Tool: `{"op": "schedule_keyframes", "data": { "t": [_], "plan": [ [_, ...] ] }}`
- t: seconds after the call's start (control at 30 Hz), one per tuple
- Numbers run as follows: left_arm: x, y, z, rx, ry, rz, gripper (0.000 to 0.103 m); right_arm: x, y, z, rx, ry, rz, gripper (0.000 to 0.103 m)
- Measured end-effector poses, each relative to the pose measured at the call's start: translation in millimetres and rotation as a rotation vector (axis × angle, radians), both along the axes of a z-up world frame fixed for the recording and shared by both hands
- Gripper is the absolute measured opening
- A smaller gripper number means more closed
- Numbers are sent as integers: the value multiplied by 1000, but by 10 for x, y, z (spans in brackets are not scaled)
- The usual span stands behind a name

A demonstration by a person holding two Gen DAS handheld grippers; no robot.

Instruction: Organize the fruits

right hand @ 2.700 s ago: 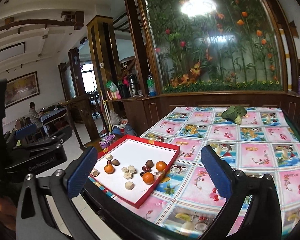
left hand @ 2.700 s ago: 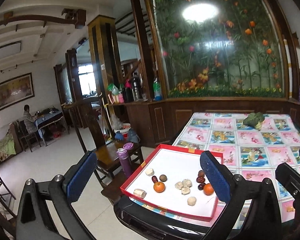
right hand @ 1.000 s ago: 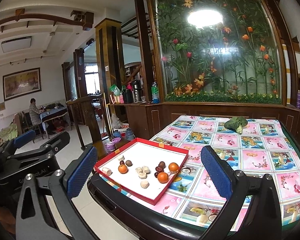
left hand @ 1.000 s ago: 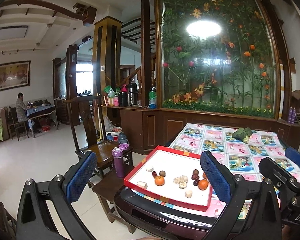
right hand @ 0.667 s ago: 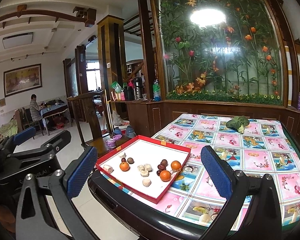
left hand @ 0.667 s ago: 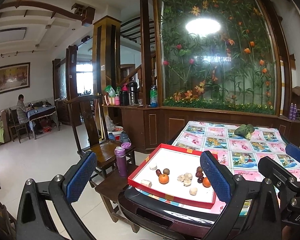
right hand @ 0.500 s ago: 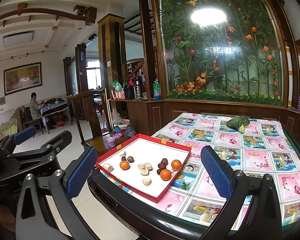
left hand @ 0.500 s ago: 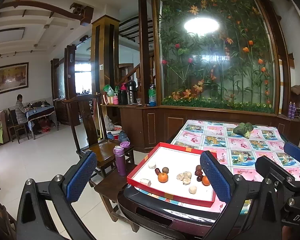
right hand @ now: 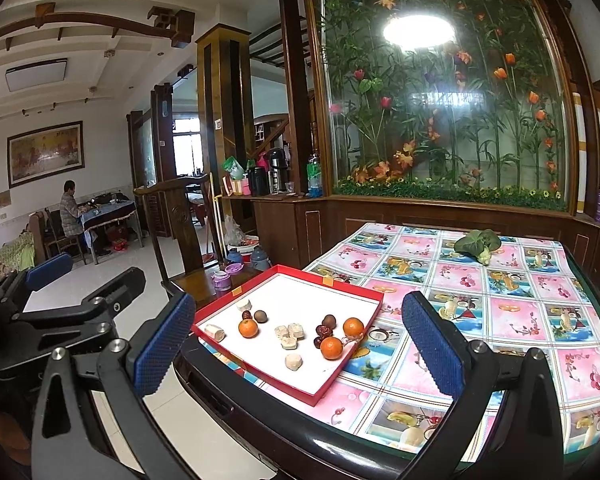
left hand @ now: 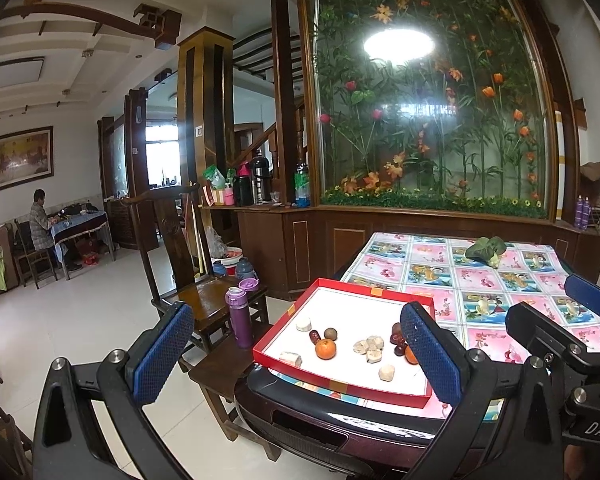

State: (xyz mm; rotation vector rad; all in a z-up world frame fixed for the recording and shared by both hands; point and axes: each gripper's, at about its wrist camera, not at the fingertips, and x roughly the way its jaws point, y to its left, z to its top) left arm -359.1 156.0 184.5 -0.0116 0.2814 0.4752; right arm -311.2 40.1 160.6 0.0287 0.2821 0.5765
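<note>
Fruits lie loose in a shallow red cardboard tray with a white floor (right hand: 352, 368), which sits on the near left corner of the table with the pink fruit-print cloth (right hand: 512, 312). Contents: three small oranges (right hand: 331, 348), dark red dates (right hand: 322, 332), two brown round fruits (right hand: 260, 315) and several pale chunks (right hand: 288, 334), mixed in two rough clusters with no clear sorting by kind. This fits either an unsorted lot or a finished loose arrangement; the views do not settle which. Tray's long axis runs from the near table edge away toward the glass flower panel, skewed slightly against the table edge. A leafy green vegetable (right hand: 476, 245) lies well apart at the far end. Left tongs (left hand: 296, 354) and right tongs (right hand: 300, 340) both hang short of the table, spread wide, holding nothing.
</note>
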Motion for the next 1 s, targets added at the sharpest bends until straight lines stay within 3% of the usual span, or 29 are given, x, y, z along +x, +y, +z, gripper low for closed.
{"op": "schedule_keyframes", "data": {
  "t": [0.53, 1.0],
  "plan": [
    [153, 250, 34, -6, 22, 52, 103, 270, 225, 152, -17, -22, 20, 103],
    [502, 564, 92, -16, 42, 94, 103, 663, 431, 222, -3, 13, 42, 103]
  ]
}}
